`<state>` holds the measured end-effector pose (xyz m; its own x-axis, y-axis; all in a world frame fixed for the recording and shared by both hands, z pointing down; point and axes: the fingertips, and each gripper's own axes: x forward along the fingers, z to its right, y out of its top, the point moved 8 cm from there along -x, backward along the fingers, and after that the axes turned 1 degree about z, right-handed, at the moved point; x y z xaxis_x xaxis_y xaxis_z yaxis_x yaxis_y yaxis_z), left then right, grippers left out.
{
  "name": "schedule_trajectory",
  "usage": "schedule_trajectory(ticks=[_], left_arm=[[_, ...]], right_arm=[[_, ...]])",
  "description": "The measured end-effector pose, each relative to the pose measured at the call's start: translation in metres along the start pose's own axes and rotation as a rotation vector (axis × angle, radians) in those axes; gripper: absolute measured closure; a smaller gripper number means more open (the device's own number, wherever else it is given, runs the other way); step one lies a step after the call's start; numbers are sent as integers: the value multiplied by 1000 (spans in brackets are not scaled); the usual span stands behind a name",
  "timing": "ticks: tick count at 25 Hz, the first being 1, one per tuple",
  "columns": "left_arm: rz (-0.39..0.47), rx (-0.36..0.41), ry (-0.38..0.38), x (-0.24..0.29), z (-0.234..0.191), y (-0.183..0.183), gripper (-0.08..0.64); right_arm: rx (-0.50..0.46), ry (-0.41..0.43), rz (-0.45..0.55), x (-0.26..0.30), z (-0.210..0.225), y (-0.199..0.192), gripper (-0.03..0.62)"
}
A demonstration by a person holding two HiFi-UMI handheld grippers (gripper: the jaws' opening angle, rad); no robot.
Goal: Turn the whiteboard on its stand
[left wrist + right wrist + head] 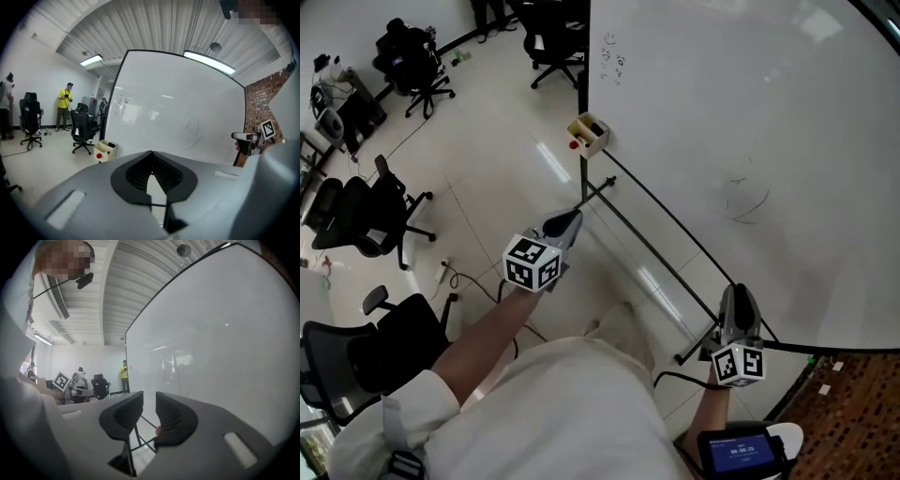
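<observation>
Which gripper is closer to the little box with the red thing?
Left. The left gripper is just short of the box; the right gripper is farther off, along the whiteboard.

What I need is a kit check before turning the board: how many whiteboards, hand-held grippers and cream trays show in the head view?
Whiteboard: 1
Hand-held gripper: 2 (left hand-held gripper, right hand-held gripper)
Cream tray: 1
Total: 4
</observation>
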<state>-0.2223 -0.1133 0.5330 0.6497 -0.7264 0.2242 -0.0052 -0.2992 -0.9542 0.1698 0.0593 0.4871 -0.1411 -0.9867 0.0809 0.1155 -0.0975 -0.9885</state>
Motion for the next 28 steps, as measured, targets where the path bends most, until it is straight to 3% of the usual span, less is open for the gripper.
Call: schedule_trajectory(ticks=[6,13,17,22,28], left_arm=[[28,-9,65,1,-60,11,541],[43,87,44,30,-141,46,541],[27,37,86,30,-193,60,541],[48,53,122,21,-258,86,541],[80,0,208,1,-327,99,541]], right_arm=[[-51,99,-56,66,-40,-1,507],[-80,104,-97,161,-86,-4,515],[-83,131,-87,237,-118,4,517],[-112,190,-60,319,-165,16,518],[-127,260,-67,386,-205,20,522]])
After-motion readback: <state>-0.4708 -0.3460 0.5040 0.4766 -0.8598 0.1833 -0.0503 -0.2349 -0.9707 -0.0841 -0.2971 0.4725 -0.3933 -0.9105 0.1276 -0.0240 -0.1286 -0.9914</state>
